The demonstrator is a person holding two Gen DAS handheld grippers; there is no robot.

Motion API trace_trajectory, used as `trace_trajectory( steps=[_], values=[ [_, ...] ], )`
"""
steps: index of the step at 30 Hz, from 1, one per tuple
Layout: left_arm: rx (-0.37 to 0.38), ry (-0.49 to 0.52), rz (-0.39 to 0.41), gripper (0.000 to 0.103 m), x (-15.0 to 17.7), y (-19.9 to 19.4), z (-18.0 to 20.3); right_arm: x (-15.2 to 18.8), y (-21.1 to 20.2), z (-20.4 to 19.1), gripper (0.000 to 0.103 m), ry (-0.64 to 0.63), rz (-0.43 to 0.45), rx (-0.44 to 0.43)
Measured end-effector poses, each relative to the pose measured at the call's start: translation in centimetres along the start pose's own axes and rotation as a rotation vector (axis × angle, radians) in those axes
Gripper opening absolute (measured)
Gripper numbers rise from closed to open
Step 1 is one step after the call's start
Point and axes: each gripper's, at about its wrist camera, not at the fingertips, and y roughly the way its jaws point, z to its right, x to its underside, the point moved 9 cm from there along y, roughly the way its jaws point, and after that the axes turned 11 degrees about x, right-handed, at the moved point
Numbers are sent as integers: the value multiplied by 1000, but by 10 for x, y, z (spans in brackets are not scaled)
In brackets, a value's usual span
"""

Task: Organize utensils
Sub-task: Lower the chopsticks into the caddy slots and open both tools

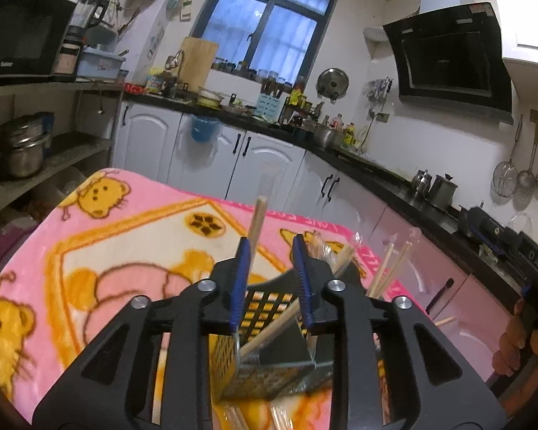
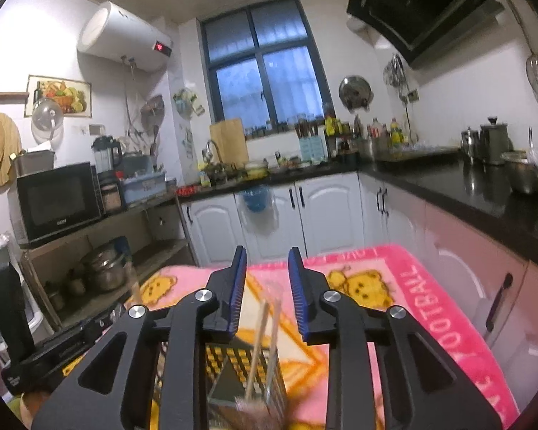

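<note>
left gripper (image 1: 270, 247) partly open, empty – 1 chopstick (image 1: 257, 227) leans beside its left finger, in the mesh holder (image 1: 269, 308) on the pink blanket (image 1: 132, 236). right gripper (image 2: 267, 258) likewise parted, empty – over the holder (image 2: 233, 365) with 2 chopsticks (image 2: 258, 344).

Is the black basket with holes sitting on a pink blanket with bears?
Yes, the mesh holder stands on the pink bear blanket.

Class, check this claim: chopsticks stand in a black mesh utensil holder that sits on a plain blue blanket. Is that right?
One detail is wrong. The blanket is pink with yellow cartoon bears, not plain blue. The left wrist view shows it, with chopsticks standing in the black mesh utensil holder on it.
</note>
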Motion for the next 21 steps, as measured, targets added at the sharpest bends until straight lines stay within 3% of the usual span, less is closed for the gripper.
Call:
trace_trajectory(
  steps=[3, 10, 21],
  values=[
    [0, -10, -14, 24, 6, -4, 0, 11, -2, 3, 28, -6, -49, 16],
    [26, -70, -77, 49, 19, -24, -1, 35, -19, 10, 35, -3, -115, 33],
    [31, -83, -105, 77, 47, -61, 13, 61, -53, 12, 45, -4, -147, 26]
  ],
)
